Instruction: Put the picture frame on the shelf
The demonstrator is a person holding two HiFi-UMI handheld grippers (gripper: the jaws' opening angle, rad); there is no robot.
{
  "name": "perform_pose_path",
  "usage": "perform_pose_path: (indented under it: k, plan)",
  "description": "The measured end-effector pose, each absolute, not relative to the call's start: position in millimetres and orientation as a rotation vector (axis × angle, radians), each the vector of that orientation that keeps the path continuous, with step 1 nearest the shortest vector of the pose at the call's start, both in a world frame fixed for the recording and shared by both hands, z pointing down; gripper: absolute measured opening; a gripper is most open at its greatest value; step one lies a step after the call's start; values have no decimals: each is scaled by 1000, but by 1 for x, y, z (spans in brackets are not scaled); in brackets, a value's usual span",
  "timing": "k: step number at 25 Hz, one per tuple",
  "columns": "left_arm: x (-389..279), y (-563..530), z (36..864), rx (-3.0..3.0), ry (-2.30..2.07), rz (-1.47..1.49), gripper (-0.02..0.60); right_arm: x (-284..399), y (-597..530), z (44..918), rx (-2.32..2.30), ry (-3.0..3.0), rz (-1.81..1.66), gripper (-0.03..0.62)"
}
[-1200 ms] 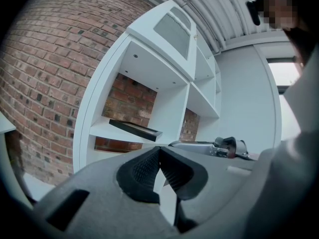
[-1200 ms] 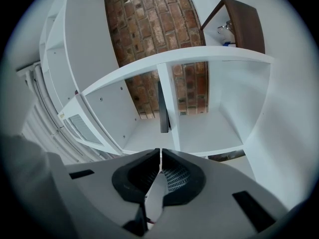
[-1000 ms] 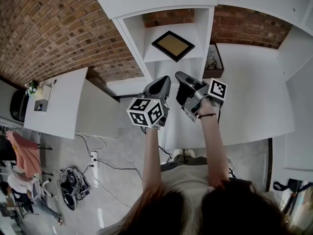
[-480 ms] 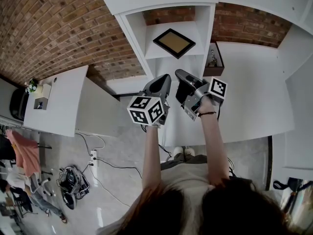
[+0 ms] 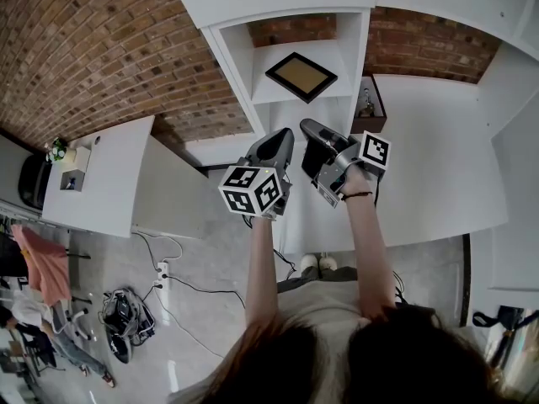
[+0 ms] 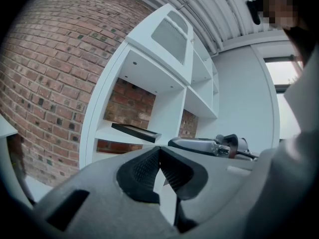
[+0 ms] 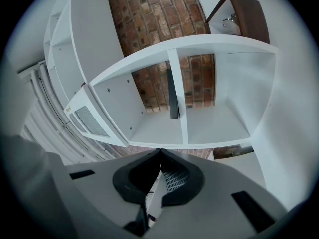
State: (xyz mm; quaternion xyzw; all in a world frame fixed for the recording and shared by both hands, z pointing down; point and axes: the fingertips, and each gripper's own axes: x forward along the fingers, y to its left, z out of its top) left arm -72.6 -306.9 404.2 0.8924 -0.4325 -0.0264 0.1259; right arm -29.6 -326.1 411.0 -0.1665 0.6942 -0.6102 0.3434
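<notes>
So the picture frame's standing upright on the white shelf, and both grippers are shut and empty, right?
Not quite. The picture frame lies flat on the white shelf, not upright, as the head view shows. The left gripper and right gripper are indeed shut and empty.

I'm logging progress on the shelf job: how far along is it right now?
Done: the picture frame lies flat on the white shelf. In hand: nothing; the left gripper and the right gripper have their jaws together, empty, clear of the frame. Left: nothing apparent.
</notes>
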Motion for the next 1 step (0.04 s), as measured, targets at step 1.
perform_pose_path:
  k: [1]
  plan:
    - [-73, -307, 404, 2599, -1259, -78, 11, -30, -326, 410, -429, 1808, -1583, 9]
